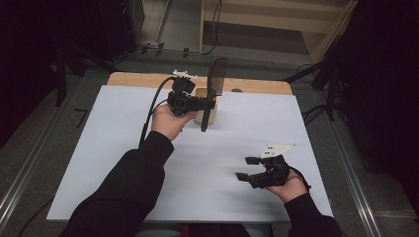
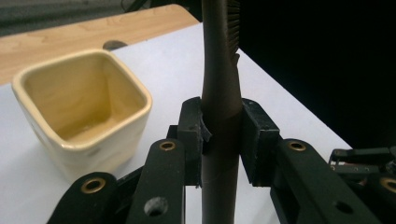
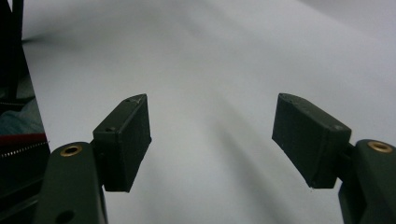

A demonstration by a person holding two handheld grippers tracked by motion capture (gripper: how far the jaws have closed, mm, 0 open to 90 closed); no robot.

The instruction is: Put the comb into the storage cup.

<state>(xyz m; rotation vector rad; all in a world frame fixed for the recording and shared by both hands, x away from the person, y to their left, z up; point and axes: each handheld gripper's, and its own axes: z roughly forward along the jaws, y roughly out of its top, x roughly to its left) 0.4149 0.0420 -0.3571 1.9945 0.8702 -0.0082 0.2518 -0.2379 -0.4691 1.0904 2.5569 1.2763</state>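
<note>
High view: left gripper (image 1: 210,104) raised over far middle of white sheet (image 1: 99,163), clamped on dark brush (image 1: 216,81) by its handle, brush upright with bristle head above and handle end hanging down just in front of cream cup (image 1: 202,94). Cup standing near far edge of sheet, close to bare wood strip of table (image 1: 138,78), partly hidden behind gripper and hand (image 1: 168,121). Cable (image 1: 150,111) trailing from left gripper down toward sleeve. Right gripper (image 1: 249,168) low over near right part of sheet, well apart from cup and brush, jaws spread wide and holding nothing, grey plate on top. Left gripper view: pads (image 2: 191,135) pressed on both sides of round brown handle (image 2: 219,116), bristles at top edge; square cup (image 2: 84,112) just left of jaws, upright, open and hollow inside. Right gripper view: pads (image 3: 123,140) far apart over bare white sheet (image 3: 210,70), nothing between them.
</note>
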